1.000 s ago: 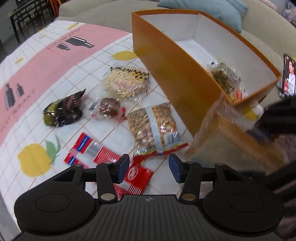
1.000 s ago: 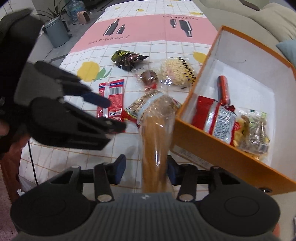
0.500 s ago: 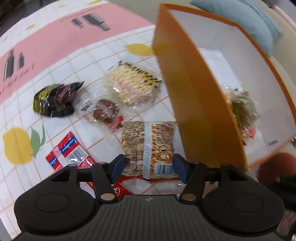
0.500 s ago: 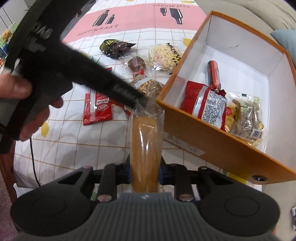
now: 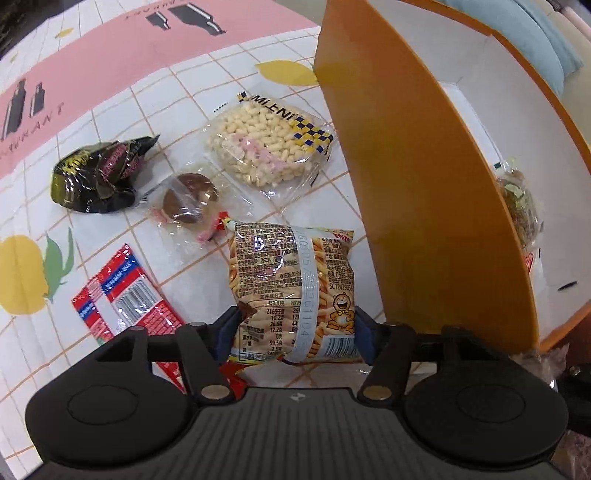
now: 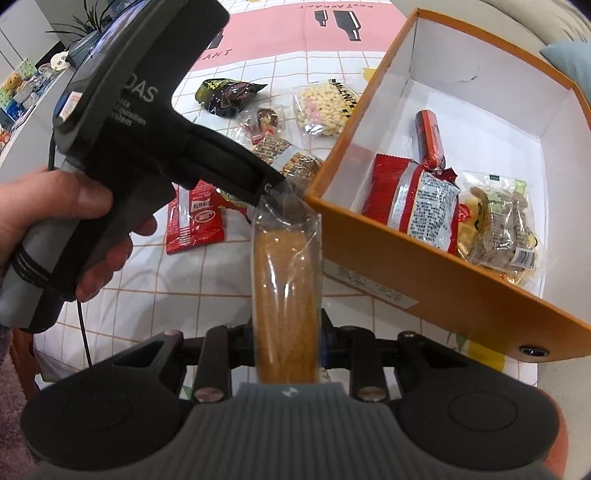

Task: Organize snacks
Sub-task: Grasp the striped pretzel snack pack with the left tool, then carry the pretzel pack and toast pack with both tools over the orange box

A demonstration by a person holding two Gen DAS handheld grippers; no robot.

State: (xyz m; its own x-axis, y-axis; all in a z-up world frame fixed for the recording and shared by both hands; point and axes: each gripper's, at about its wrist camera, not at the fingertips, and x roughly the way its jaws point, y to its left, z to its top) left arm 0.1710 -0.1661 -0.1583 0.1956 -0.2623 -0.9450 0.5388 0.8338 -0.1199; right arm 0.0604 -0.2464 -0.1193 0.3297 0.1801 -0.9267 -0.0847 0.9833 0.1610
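Note:
My left gripper (image 5: 293, 334) is open, its fingers on either side of a bag of stick crackers (image 5: 295, 284) that lies on the tablecloth beside the orange box (image 5: 424, 206). My right gripper (image 6: 286, 341) is shut on a clear-wrapped brown cake slice (image 6: 286, 295), held near the box's front wall (image 6: 424, 280). The box holds a red sausage (image 6: 428, 136), a red packet (image 6: 413, 195) and a clear bag of dried snack (image 6: 498, 225). The left gripper's body (image 6: 147, 122) shows in the right wrist view.
On the cloth lie a puffed-rice bag (image 5: 269, 144), a chocolate bun (image 5: 188, 203), a dark crumpled packet (image 5: 99, 173) and red sachets (image 5: 122, 299). A sofa with a blue cushion (image 5: 539, 33) stands behind the box.
My left gripper moved forward and down until its fingers straddle the cracker bag. My right gripper closed on the cake slice and lifted it closer to the box.

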